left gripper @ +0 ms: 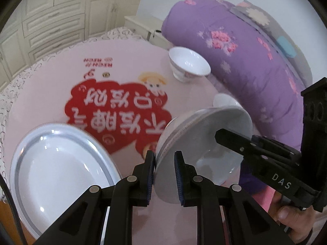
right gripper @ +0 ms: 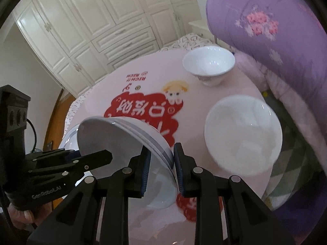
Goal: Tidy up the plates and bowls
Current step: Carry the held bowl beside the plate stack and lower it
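Two handheld grippers share one white plate with a ribbed grey rim (left gripper: 196, 134), lifted clear of the bench and tilted steeply on edge. The left gripper (left gripper: 164, 176) has its fingers clenched on the plate's near rim; the right gripper (right gripper: 160, 170) grips the rim on the opposite side. Likely risks: glazed rim slipping from the narrow pads, or the two grips pulling against each other and twisting the plate loose, dropping it onto the crockery below. A second, larger white plate (left gripper: 59, 175) lies flat at the bench's near left edge. A white bowl (right gripper: 243, 137) sits near the right edge, and a footed white bowl (right gripper: 208, 65) stands toward the far right edge. The round pink bench (left gripper: 51, 94) carries a red cartoon print. A purple floral quilt (left gripper: 241, 47) bulges just beside its right edge; cream panelled wardrobes (right gripper: 92, 24) fill the back wall.
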### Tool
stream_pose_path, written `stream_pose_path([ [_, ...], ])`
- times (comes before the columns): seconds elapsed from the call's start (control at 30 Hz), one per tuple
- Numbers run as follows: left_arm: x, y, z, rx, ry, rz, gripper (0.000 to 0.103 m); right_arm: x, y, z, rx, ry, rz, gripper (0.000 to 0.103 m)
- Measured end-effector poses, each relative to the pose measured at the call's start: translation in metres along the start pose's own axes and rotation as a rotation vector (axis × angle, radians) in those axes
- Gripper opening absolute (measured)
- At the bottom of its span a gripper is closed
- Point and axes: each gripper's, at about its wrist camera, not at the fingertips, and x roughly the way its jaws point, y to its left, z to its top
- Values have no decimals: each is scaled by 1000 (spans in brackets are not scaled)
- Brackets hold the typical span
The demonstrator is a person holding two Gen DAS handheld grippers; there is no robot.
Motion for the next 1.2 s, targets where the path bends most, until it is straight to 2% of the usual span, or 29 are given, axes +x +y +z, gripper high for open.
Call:
stream_pose_path([
  [0.4, -19, -6, -28, 30, 51, -12, 15, -14, 5, -43, 36, 73, 39, 23],
  [0.63, 2, -7, -37, 25, 110, 20, 15, 11, -5, -60, 68, 153, 50, 25],
  [0.8, 10, -9, -31, 40, 93, 54, 15, 22, -7, -55, 69, 152, 63, 27],
  [0.97, 29, -8, -25, 39, 100, 82, 15, 29, -8, -49, 64, 137, 81, 39],
  [1.0, 32, -7, -25, 35, 107, 85, 18, 30, -8, -49, 63, 134, 81, 41],
  [1.1, 41, -5, -23, 36, 123, 73, 17, 33, -13, -48, 78, 124, 87, 55],
  [1.2, 44, -7, -22, 52, 117, 83, 21, 33, -18, -48, 95, 106, 96, 75],
])
